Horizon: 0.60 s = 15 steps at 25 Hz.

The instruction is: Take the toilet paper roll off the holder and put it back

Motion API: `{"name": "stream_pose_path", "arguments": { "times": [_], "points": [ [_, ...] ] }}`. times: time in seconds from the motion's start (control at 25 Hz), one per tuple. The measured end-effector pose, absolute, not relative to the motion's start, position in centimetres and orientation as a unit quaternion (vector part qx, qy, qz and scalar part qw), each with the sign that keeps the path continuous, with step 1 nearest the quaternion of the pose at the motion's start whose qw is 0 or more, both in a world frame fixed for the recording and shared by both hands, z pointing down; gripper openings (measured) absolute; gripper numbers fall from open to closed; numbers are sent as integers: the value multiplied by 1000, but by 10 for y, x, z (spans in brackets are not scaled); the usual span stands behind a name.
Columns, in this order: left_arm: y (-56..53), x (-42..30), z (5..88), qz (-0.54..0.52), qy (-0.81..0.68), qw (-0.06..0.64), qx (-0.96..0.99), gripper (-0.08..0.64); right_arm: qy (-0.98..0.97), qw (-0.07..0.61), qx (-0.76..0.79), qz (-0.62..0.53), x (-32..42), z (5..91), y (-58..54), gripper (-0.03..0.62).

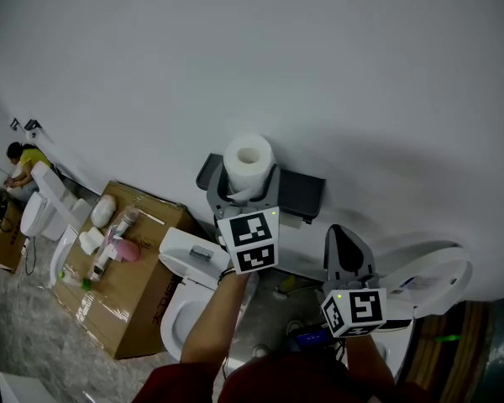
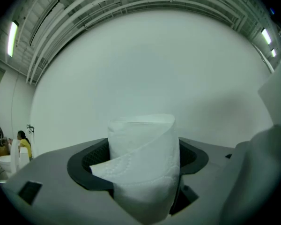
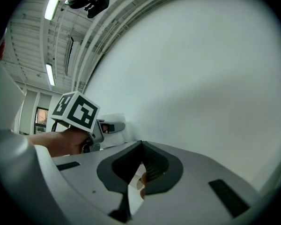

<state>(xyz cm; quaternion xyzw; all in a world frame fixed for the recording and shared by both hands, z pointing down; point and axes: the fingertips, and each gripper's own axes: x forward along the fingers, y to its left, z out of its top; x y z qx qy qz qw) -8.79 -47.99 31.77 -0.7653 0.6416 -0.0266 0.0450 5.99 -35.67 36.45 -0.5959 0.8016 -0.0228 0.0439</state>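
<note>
The left tool [image 1: 244, 193] was clamped on the toilet paper roll [image 1: 249, 154], its jaws pressing the roll's sides, with a loose flap of paper hanging across the front of the roll. The roll stood upright, raised in front of the white wall [image 1: 361, 82], at the left end of the dark holder [image 1: 302, 193]. Whether it touched the holder could not be told. The right tool [image 1: 346, 252] hung lower and to the right, jaws closed together with nothing between them, near a white toilet [image 1: 433, 277]. Lower left stood another toilet [image 1: 187, 263] beside a cardboard box [image 1: 130, 296] carrying small items. At the far left a person [image 1: 21, 164] in a yellow top crouched.
</note>
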Motion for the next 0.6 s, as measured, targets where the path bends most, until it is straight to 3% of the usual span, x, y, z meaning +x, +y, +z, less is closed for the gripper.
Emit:
{"name": "stream_pose_path", "arguments": {
  "times": [0.28,0.6],
  "points": [
    [-492,-88,328,-12,643,17,-766,437,803,41,-594,-25,59,368,-357,17],
    [-492,-87,328,-20,641,35,-767,437,801,42,-596,-28,60,369,-360,17]
  ]
}}
